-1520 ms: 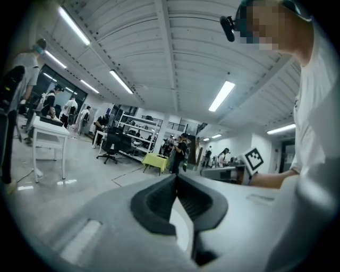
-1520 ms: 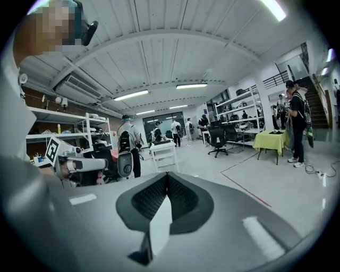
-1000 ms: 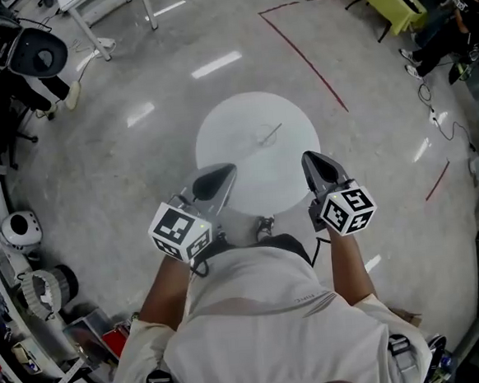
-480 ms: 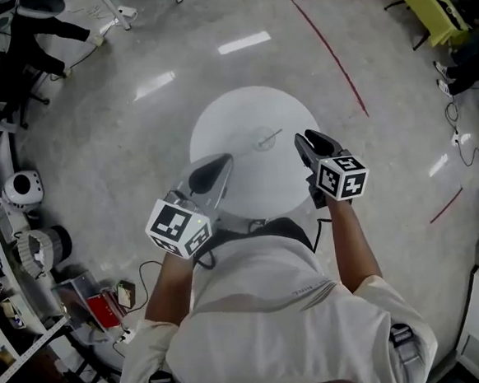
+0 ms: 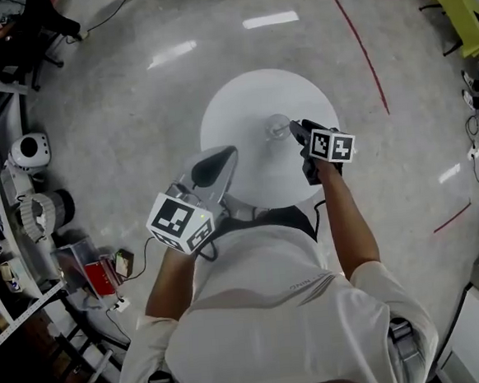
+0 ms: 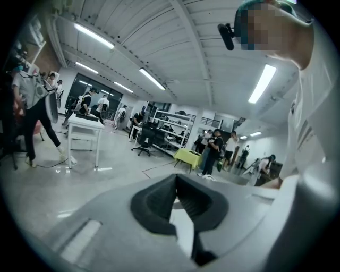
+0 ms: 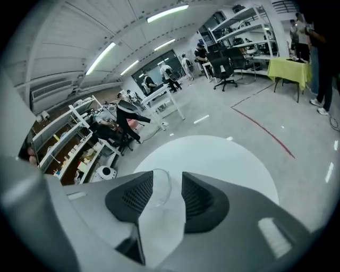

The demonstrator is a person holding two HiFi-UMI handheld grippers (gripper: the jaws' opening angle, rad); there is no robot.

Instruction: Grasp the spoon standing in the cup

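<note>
A clear cup (image 5: 277, 127) stands near the middle of the round white table (image 5: 241, 104). I cannot make out the spoon in it. My right gripper (image 5: 294, 129) reaches over the table, its tips right beside the cup. Its jaws are opening. In the right gripper view the cup's clear rim (image 7: 160, 183) shows in the gap of the right gripper (image 7: 167, 180), and the pads do not press on it. My left gripper (image 5: 213, 165) hovers at the table's near left edge. In the left gripper view the left gripper (image 6: 176, 181) has its pads meeting at the tips, with nothing held.
Red tape lines (image 5: 362, 46) run across the grey floor beyond the table. A yellow-green table (image 5: 466, 3) stands at the far right. Shelves and clutter (image 5: 27, 220) line the left side. People, desks and office chairs (image 7: 226, 68) fill the room beyond.
My right gripper has moved forward from the table's near edge to the cup, and its jaws have parted. The left gripper has stayed near the front edge.
</note>
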